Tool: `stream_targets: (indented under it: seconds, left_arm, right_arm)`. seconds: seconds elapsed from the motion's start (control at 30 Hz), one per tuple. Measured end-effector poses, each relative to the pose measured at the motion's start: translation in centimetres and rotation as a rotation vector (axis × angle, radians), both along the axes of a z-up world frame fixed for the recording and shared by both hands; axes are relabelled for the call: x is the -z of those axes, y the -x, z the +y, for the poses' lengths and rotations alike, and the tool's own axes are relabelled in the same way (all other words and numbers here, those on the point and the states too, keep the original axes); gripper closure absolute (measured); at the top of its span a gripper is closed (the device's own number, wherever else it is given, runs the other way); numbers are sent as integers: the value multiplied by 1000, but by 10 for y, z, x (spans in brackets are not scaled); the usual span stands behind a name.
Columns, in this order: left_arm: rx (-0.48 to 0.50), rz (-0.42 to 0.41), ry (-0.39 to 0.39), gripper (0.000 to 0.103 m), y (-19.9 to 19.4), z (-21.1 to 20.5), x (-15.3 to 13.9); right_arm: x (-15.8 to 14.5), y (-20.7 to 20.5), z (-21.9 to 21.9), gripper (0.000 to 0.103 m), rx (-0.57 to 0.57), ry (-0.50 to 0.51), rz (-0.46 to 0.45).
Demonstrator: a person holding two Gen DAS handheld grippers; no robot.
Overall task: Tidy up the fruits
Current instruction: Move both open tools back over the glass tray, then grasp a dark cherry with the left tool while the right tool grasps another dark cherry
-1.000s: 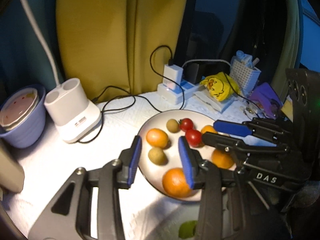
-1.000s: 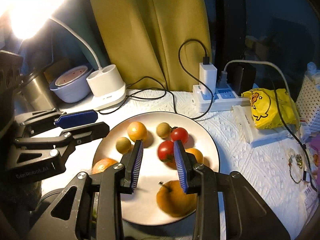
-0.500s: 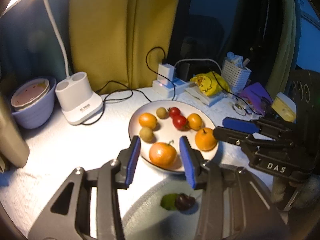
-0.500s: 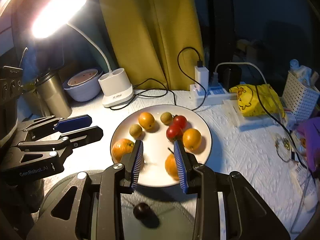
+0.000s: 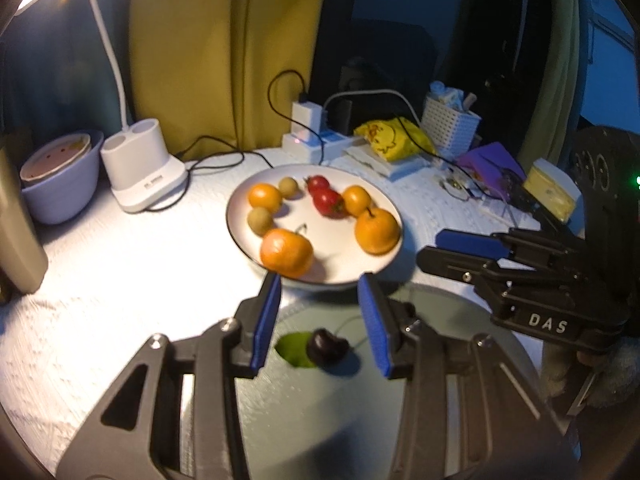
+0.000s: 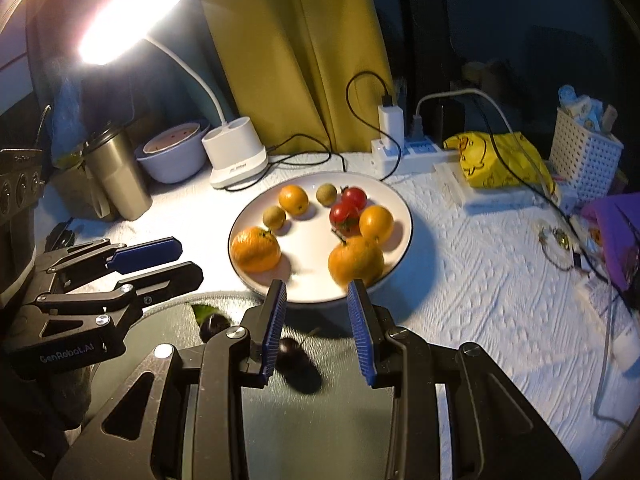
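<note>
A white plate (image 5: 344, 256) (image 6: 400, 208) holds two big oranges (image 5: 286, 253) (image 5: 377, 230), smaller oranges, two red tomatoes (image 5: 326, 200) (image 6: 347, 207) and two small brownish-green fruits. In front of it lies a dark grey round plate (image 5: 460, 320) (image 6: 344, 400) with a dark cherry (image 5: 325, 345) (image 6: 289, 352) and a green leaf (image 5: 294, 350). My left gripper (image 5: 320, 320) is open and empty above the cherry. My right gripper (image 6: 318, 330) is open and empty above the grey plate's far edge.
A white desk lamp base (image 5: 144, 168) with cables, a lilac bowl (image 5: 60, 184), a steel tumbler (image 6: 116, 176), a power strip (image 6: 404, 152), a yellow bag (image 6: 496, 160), a white basket (image 6: 584, 160) and small clutter at the right ring the plates on the white cloth.
Both grippers have pulled back and up from the white plate. The dark grey plate with the cherry has come into view under them. Both stay open.
</note>
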State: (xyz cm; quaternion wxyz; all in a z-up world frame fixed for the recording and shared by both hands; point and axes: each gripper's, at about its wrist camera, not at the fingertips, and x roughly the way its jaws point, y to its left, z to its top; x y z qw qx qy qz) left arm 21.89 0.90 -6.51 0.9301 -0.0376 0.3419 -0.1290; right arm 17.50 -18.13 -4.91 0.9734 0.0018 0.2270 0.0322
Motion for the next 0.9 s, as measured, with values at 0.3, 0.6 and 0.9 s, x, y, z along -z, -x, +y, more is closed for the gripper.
stream_targets:
  seconds: [0.3, 0.6, 0.9]
  left_arm:
    - [38, 54, -5, 61, 7, -10, 19]
    - [34, 101, -29, 61, 4, -11, 34]
    - [33, 140, -36, 62, -3, -11, 43]
  right_arm:
    - [25, 3, 5, 69, -23, -23, 57]
    - [34, -4, 15, 69, -35, -25, 113]
    - [43, -13, 16, 69, -35, -22, 151]
